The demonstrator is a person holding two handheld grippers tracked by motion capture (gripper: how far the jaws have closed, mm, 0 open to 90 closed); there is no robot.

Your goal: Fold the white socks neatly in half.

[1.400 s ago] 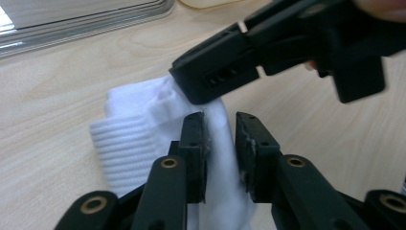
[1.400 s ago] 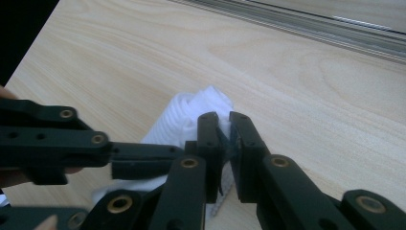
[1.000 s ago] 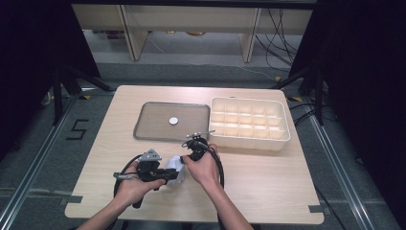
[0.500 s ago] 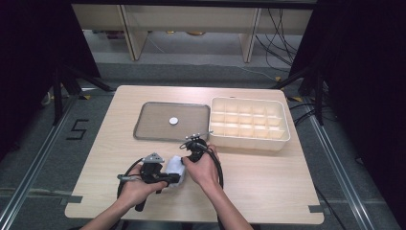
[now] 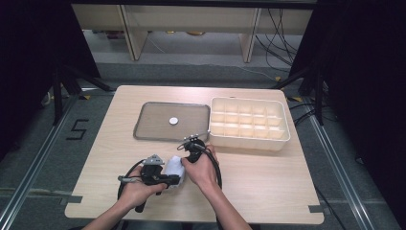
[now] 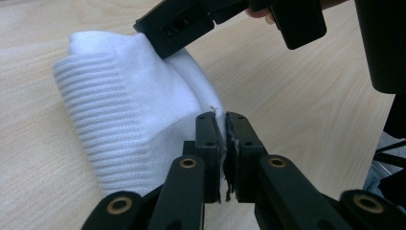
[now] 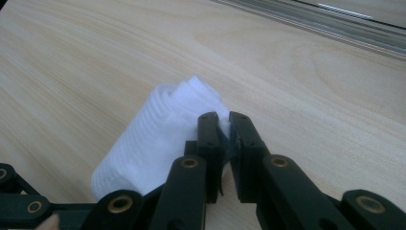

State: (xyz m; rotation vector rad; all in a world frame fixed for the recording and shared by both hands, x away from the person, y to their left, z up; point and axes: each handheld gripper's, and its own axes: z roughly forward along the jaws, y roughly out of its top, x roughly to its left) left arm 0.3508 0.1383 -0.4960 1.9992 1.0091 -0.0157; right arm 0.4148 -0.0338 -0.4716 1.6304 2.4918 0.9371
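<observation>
A white ribbed cloth [image 5: 172, 167], folded into a thick roll, lies on the wooden table near its front edge, between my two hands. My left gripper [image 5: 176, 180] comes in from the left. In the left gripper view its jaws [image 6: 225, 139] stand shut on a thin edge of the cloth [image 6: 124, 110]. My right gripper [image 5: 186, 159] reaches the roll from the right and behind. Its jaws [image 7: 226, 139] are pinched on a fold at the end of the cloth [image 7: 153, 143]. The right gripper [image 6: 182, 24] also crosses the top of the left gripper view, pressed into the roll.
A flat grey tray [image 5: 143, 125] sits behind the hands with a small white disc [image 5: 173, 121] on it. Right of it stands a cream box [image 5: 286, 135] divided into several compartments. Black cables loop beside each hand.
The left gripper has edged a little toward the cloth and its jaws have come together on the edge. The right hand has stayed where it was.
</observation>
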